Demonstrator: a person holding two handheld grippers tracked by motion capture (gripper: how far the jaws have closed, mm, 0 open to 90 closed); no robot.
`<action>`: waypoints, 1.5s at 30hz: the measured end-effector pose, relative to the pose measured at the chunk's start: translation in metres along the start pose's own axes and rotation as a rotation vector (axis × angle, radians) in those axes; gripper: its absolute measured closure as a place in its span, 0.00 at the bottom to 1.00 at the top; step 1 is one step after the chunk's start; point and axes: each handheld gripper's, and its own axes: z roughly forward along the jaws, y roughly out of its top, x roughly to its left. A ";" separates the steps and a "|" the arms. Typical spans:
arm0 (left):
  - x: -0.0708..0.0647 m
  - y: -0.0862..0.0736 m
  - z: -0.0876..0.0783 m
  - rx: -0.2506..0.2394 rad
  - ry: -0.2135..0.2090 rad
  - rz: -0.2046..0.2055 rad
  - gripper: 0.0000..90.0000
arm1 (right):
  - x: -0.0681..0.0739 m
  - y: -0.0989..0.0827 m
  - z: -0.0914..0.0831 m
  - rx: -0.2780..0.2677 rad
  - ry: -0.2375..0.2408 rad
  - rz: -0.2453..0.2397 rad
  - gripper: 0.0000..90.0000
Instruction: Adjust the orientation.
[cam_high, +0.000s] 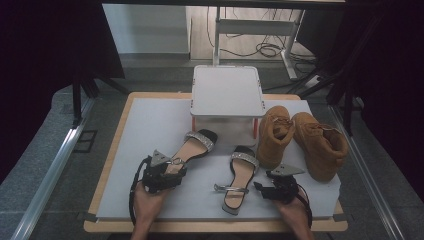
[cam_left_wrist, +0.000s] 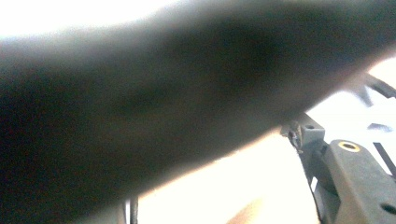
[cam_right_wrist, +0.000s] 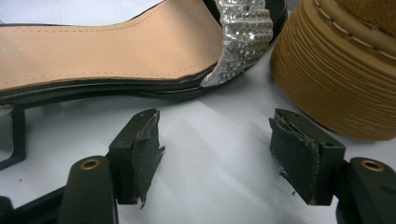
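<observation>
The left gripper (cam_high: 172, 172) is clamped on the heel end of one sandal (cam_high: 196, 145) lying on the table (cam_high: 150, 125), while the right gripper (cam_right_wrist: 217, 154), jaws apart and empty, rests just beside the other sandal (cam_right_wrist: 116, 51) near the boots (cam_high: 305, 140).

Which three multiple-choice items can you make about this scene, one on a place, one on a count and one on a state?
1. Where do the tan boots stand?
A. Right of the white box
B. Left of the white box
C. On the floor

2. How many sandals lie on the table?
A. One
B. Two
C. Four

3. How are the jaws of the right tool?
A. Shut on a boot
B. Shut on the right sandal
C. Open, nothing between them

Answers:
1 A, the high view shows both boots at the box's right side.
2 B, one sandal is at the left tool, the other before the right tool.
3 C, bare table shows between the pads.
</observation>
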 end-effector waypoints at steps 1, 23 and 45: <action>-0.001 0.001 0.002 0.000 0.003 -0.004 0.43 | 0.000 0.000 0.000 0.000 0.000 0.000 0.36; -0.009 0.033 0.058 -0.012 0.035 -0.050 0.43 | 0.000 0.000 0.000 0.000 0.001 0.000 0.36; -0.025 0.057 0.102 -0.051 0.126 -0.109 0.43 | 0.000 0.000 0.000 0.000 0.001 0.001 0.36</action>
